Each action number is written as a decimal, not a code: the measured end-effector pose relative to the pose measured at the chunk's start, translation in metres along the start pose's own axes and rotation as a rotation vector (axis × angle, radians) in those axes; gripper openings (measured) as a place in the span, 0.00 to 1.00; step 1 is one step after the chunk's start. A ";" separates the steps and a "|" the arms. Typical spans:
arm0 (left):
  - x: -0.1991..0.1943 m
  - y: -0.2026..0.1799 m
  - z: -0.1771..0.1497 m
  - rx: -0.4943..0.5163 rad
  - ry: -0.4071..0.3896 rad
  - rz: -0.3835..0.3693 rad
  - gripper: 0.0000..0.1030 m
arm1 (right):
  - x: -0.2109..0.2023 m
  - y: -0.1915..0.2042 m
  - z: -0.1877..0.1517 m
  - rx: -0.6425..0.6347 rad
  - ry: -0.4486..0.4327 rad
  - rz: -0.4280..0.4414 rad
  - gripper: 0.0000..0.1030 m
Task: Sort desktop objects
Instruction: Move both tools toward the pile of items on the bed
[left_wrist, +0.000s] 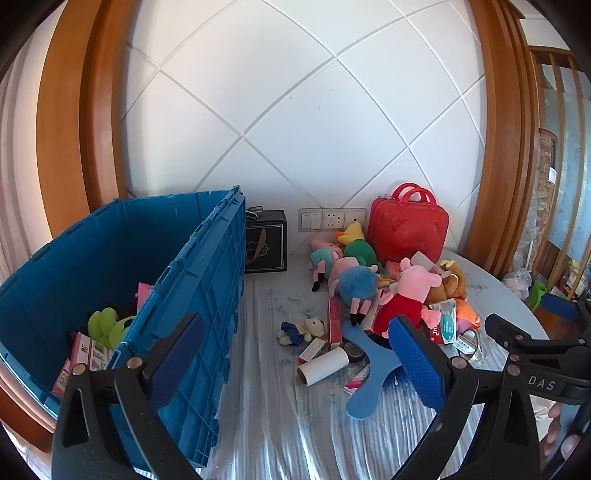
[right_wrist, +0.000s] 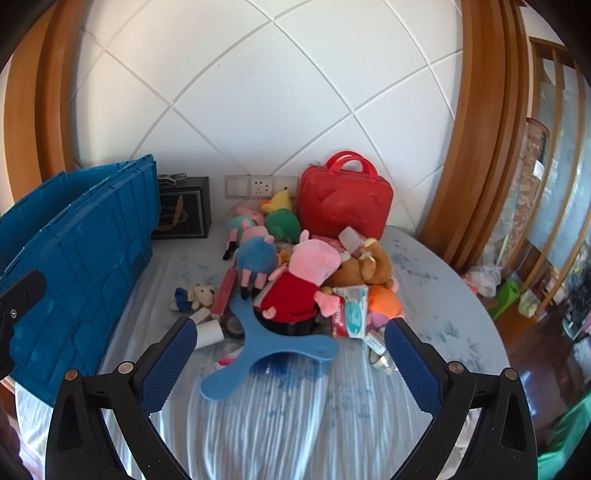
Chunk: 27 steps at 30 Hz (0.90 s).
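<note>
Toys heaped (right_wrist: 306, 266) right of blue crate (left_wrist: 155, 280), below red case (right_wrist: 345, 201); blue boomerang (right_wrist: 273, 347) at heap's near edge. Left gripper (left_wrist: 299, 365) jaws spread wide, empty, beside crate wall. Right gripper (right_wrist: 288, 365) jaws likewise wide, empty, just short of boomerang.

Bright daylight, both views. Strong fisheye bend: the wooden frame (left_wrist: 62, 122) bows and the corners go black. White wall panels (right_wrist: 258, 92) are evenly lit, close to blown out. Sheen and streaky glare on the plastic-covered table (left_wrist: 288, 424), nearest the camera. Soft shadow under the blue boomerang toy (right_wrist: 273, 354). Centre sharp; edges soft, the right-hand room side (right_wrist: 554, 258) slightly smeared.
</note>
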<state>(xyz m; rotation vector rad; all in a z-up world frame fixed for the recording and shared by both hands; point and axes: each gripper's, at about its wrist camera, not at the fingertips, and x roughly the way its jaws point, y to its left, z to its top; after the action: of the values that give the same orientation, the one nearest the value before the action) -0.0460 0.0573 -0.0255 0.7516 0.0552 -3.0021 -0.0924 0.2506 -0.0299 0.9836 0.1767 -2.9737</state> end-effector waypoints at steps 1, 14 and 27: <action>0.001 0.000 0.000 -0.001 0.002 -0.001 0.98 | 0.002 0.000 0.001 -0.001 0.003 0.002 1.00; 0.013 -0.008 0.002 0.000 0.019 0.013 0.98 | 0.016 -0.009 0.000 -0.001 0.021 0.006 1.00; 0.024 -0.031 -0.002 0.007 0.047 0.022 0.98 | 0.027 -0.037 -0.009 0.019 0.040 0.004 1.00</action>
<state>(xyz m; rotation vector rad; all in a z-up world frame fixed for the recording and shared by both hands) -0.0673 0.0875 -0.0382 0.8186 0.0373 -2.9652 -0.1107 0.2891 -0.0494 1.0439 0.1470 -2.9588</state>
